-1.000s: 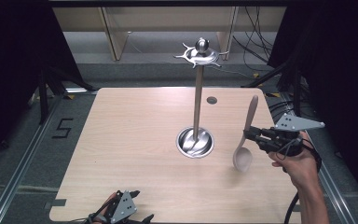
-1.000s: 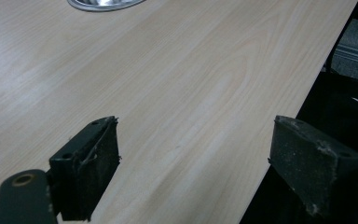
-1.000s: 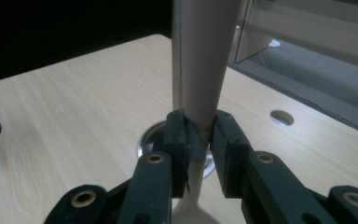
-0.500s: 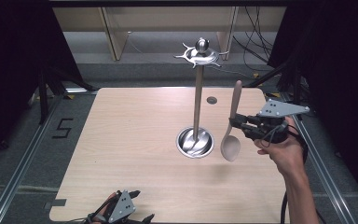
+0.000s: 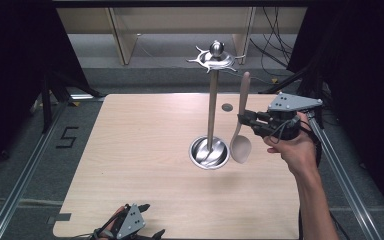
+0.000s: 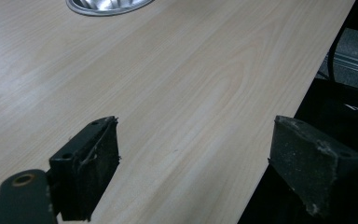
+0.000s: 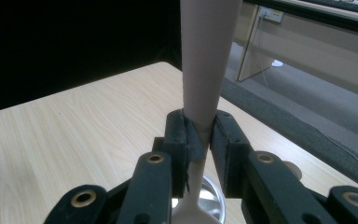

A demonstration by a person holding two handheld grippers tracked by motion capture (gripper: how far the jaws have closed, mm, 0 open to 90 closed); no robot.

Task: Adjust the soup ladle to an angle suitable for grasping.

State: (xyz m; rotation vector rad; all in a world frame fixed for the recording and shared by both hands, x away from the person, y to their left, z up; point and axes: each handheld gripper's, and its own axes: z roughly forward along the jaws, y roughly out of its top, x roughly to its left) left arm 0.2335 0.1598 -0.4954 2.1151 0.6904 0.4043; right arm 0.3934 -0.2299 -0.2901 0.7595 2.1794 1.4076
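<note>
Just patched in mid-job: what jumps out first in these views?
The right gripper holds a pale spoon upright by its handle, bowl downward, in the air beside the tall metal stand at the table's middle. The stand's round base sits on the wooden table, its hooked top high above. The left gripper waits open at the near edge.

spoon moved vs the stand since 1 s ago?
Yes. In the high view the spoon, clamped in the right gripper, has shifted left toward the stand's pole and risen; its bowl now hangs beside the stand's base.
</note>
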